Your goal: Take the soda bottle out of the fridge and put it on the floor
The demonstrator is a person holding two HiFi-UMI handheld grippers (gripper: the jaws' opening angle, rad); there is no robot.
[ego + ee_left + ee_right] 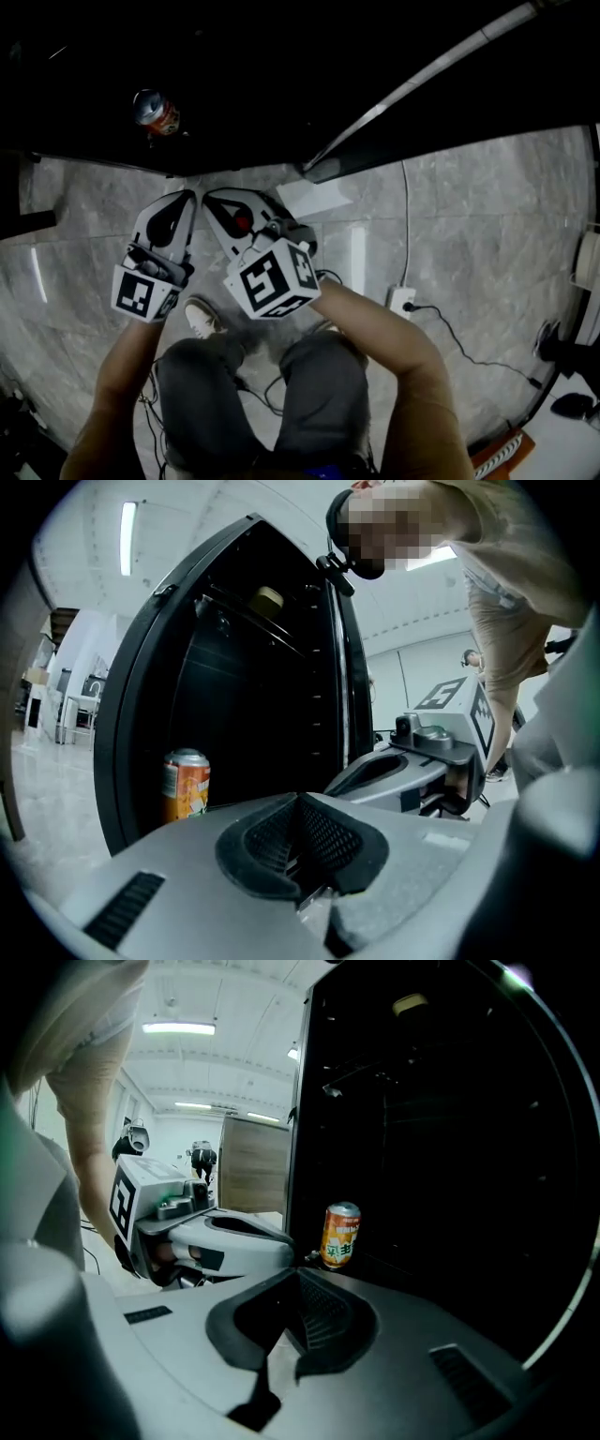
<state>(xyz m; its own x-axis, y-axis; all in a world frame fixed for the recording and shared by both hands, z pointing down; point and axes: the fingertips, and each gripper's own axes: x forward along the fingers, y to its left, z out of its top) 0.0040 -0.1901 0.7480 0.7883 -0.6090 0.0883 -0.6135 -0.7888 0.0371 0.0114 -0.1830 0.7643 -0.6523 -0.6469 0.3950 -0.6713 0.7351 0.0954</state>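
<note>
dark fridge interior (253, 84) holds the soda can (157, 112), ahead of the clenched, empty left gripper (190, 198) and right gripper (209, 198).

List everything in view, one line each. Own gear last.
Fridge: one, black, door open, in front of the person.
Soda can: one, orange, upright on the fridge's lowest level.
Round item: one, yellowish, upper fridge shelf; too dim to identify.
Floor: grey marble-look tiles.
Sheet: one, white, flat on the floor by the fridge base.
Power strip: one, white, on the floor at the person's right, black cable plugged in.
Background people: seemingly two, dark, far back in the room.
Trousers: grey, person's legs, bottom of the head view.
Shoe: one visible, white, below the left gripper.
Left tongs: grey, shut, empty.
Right tongs: grey, shut, empty.
</note>
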